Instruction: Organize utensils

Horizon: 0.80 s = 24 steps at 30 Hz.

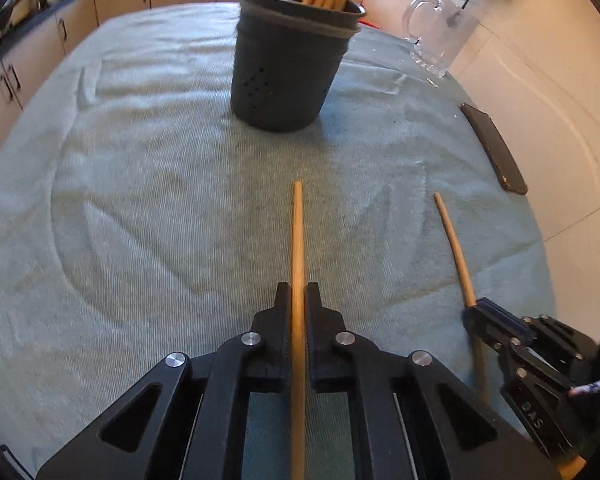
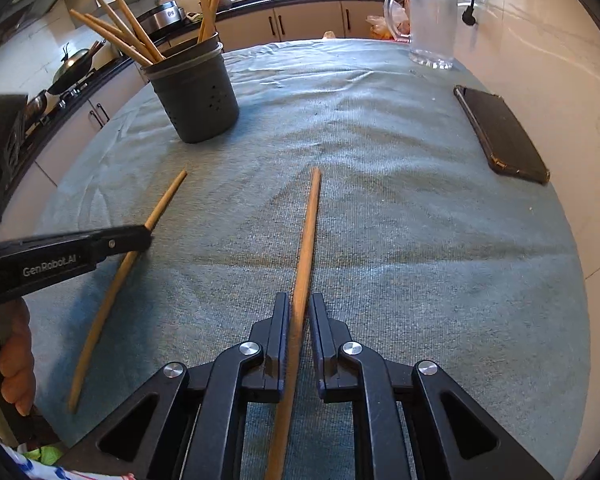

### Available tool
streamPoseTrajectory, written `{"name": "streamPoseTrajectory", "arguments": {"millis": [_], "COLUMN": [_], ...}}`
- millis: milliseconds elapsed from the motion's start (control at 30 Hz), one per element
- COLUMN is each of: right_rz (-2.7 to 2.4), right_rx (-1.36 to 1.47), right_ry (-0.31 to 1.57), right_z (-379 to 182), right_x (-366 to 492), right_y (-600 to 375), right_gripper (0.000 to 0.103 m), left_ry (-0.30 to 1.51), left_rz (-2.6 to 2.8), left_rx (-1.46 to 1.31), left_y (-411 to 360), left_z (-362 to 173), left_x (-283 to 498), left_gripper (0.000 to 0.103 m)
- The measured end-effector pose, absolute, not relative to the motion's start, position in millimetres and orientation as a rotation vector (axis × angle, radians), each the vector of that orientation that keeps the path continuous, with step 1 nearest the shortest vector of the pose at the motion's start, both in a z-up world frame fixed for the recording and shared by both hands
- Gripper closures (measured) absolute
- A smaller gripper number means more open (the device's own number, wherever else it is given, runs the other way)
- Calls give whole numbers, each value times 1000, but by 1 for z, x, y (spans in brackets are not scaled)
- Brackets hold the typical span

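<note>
Left gripper (image 1: 298, 300) clamped on a wooden chopstick (image 1: 297, 240), jaws pressed against its sides, tip pointing toward the holder (image 1: 288, 68). Right gripper (image 2: 299, 308) likewise closed around a second chopstick (image 2: 308, 240), aimed to the right of the holder (image 2: 192, 96). Both sticks over the grey-green towel (image 1: 160, 200) short of the holder, side by side, well apart from each other; cannot tell whether resting on the cloth or lifted. Dark and upright on the towel, that holder, with small holes in its wall and a bunch of chopsticks (image 2: 120, 32) fanning out of the top. Right of the holder, near the towel's edge, a black phone (image 2: 500, 136). Beyond and right of the holder, a clear glass jug (image 2: 430, 24). Behind the holder, kitchen cabinets (image 2: 308, 20).
</note>
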State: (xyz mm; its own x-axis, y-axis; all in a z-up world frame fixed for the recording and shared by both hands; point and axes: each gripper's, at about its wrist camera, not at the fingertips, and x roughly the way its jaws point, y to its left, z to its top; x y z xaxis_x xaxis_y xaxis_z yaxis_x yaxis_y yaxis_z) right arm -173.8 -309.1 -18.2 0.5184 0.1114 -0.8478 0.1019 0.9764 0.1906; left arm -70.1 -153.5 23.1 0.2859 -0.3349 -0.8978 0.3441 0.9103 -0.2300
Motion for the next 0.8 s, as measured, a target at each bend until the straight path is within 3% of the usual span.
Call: {"name": "streamPoseTrajectory", "arguments": {"millis": [200,333,800], "right_rz": [17,18,-27], "right_rx": [185,166,72], "right_ry": [1066,1091,1128], "right_z": [-18,-18,-19], "right_x": [-162,-150,-106], "right_y": [-310,-312,-308], "right_gripper": [89,89,88], "left_ry": [1192,1203,1193], "left_rz": [-450,-447,-469], "left_rx": [27,71,80], "left_y": [-153,-164,-168], "left_z": [32,30,23], "left_x": [-62,-49,-36], "left_gripper": [96,90,90]}}
